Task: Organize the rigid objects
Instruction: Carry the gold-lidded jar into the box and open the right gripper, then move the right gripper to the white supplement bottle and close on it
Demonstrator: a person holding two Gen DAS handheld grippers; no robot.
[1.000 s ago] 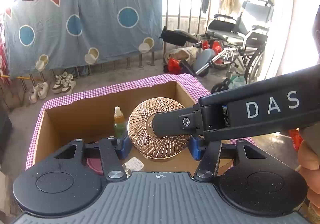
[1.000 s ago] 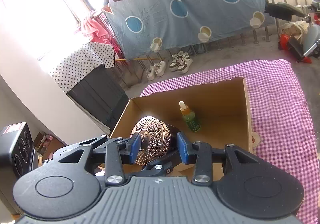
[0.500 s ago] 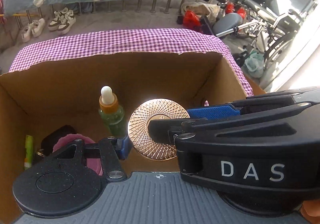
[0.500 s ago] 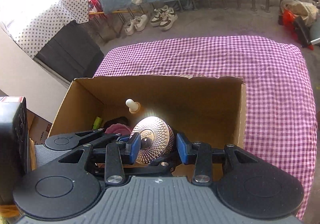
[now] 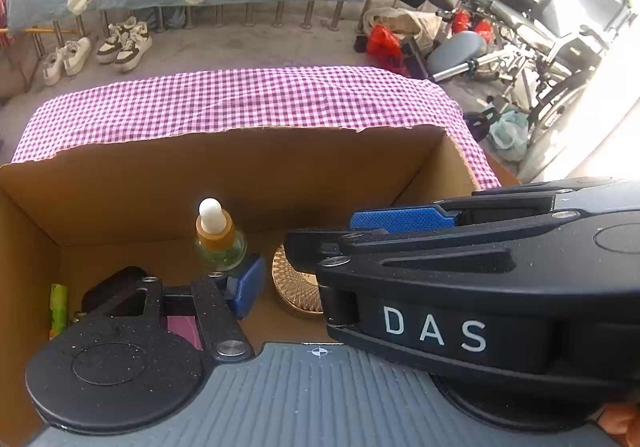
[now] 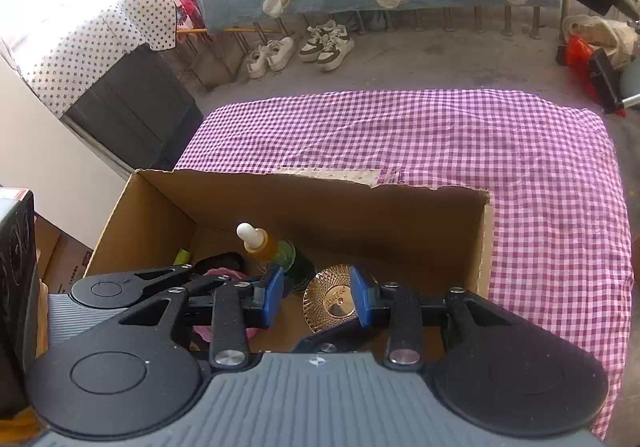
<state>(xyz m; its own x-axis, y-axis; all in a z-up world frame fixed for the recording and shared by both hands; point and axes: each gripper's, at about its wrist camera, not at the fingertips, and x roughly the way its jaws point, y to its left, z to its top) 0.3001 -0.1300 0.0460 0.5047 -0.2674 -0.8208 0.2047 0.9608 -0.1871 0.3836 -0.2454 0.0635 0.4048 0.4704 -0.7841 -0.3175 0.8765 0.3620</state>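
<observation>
- Since a second ago both claws dropped from above the rim into the cardboard box (image 6: 486, 247); the gold compact (image 6: 334, 301) went from held high to down by the box floor.
- Left claw (image 5: 304, 283): jaws opening, compact between them, left pad clear of it; right finger hidden by the other tool.
- Right claw (image 6: 316, 297): jaws closing, compact between the blue pads; contact not certain.
- Compact sits just beside the dropper bottle (image 6: 276, 251), mid-box, toward the near wall.
- Progress: bottle, pink item, black item, green tube already boxed; compact nearly placed. Release and withdrawal left.
- Right wrist view shows the bare checked cloth (image 6: 440, 139) on the tabletop beyond the box; left view mostly blocked by the right tool.
</observation>
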